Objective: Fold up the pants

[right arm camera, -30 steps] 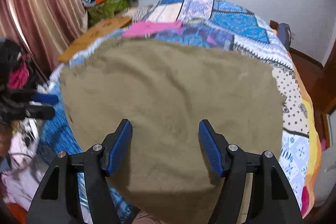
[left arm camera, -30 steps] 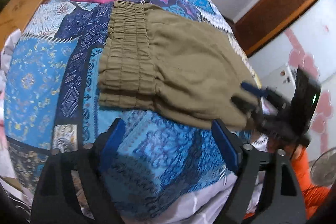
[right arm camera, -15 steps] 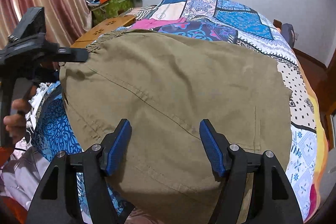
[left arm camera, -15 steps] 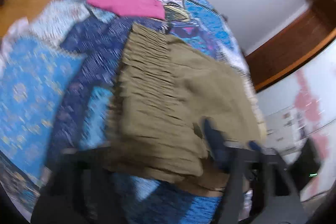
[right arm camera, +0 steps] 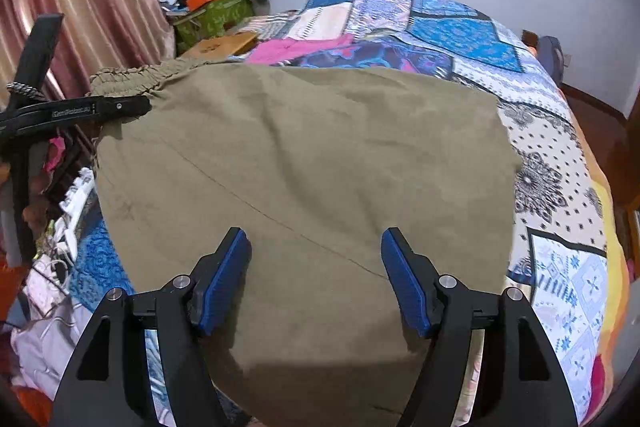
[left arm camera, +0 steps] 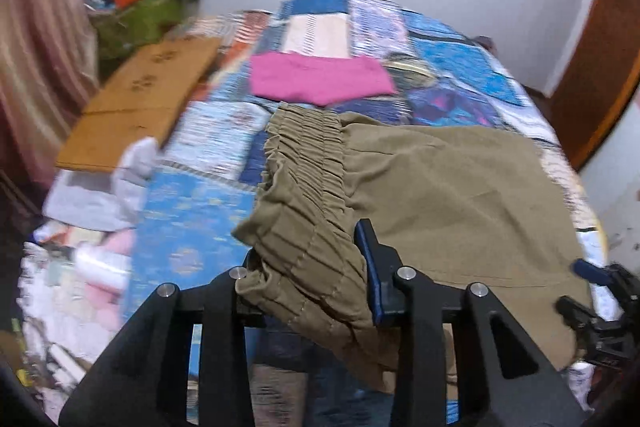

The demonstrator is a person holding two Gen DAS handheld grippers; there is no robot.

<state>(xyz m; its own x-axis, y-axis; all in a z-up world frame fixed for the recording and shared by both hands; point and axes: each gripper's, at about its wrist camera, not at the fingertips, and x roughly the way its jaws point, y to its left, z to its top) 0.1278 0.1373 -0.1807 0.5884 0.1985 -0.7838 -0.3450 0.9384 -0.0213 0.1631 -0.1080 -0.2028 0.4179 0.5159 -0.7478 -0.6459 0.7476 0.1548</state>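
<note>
Olive-green pants (right arm camera: 312,163) lie spread on the patchwork bedspread (right arm camera: 560,195), their gathered elastic waistband (left arm camera: 304,163) at the left. My left gripper (left arm camera: 308,275) has its jaws around the near corner of the waistband, cloth bunched between the blue pads; whether they clamp it is unclear. It also shows at the left of the right wrist view (right arm camera: 120,105). My right gripper (right arm camera: 316,267) is open just above the pants' near edge, holding nothing; it shows at the right edge of the left wrist view (left arm camera: 592,287).
A folded pink garment (left arm camera: 320,79) lies beyond the pants. A cardboard box (left arm camera: 136,107) and a green bag (left arm camera: 140,15) sit at the bed's left. Clutter lies on the floor at left. A wooden door (left arm camera: 592,75) stands at right.
My left gripper has moved in from in front of the pants onto the waistband corner, which now lies between its jaws. The right gripper has stayed open over the near edge.
</note>
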